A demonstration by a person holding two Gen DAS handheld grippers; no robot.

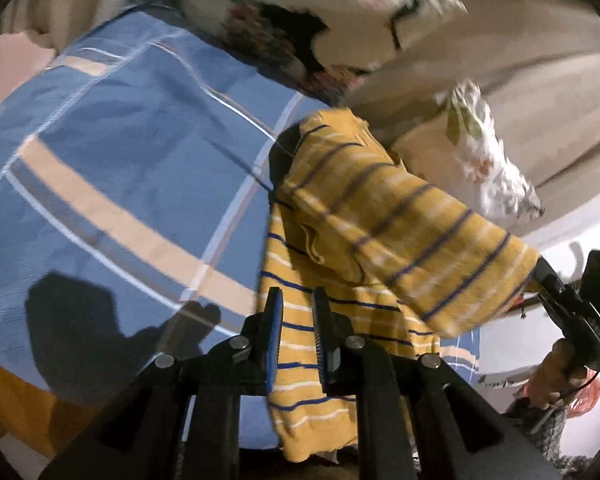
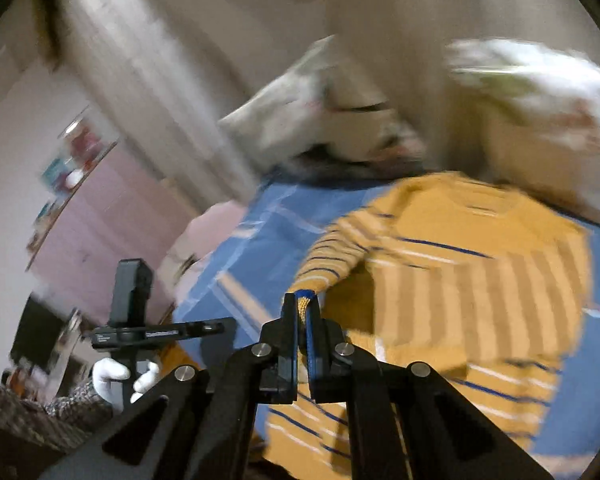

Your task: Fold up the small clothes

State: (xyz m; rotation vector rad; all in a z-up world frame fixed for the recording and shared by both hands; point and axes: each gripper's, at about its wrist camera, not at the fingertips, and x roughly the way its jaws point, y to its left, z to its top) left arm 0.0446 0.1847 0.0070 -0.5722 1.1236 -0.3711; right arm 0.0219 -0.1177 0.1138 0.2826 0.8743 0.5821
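Left gripper (image 1: 296,336): narrowly parted, striped yellow sweater (image 1: 364,216) hem pinched.
Right gripper (image 2: 302,320): clamped on sleeve cuff (image 2: 303,303), lifted.

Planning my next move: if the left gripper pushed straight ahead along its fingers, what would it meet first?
Most likely the yellow striped shirt itself: its fabric already lies between the left gripper fingers and drapes ahead of them. Beyond it is the blue checked bedsheet. Depth is hard to judge in this blurred fisheye view.

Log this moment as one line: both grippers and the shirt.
left gripper: shut on yellow striped shirt | right gripper: shut on sleeve cuff | shirt partly lifted off blue bedsheet
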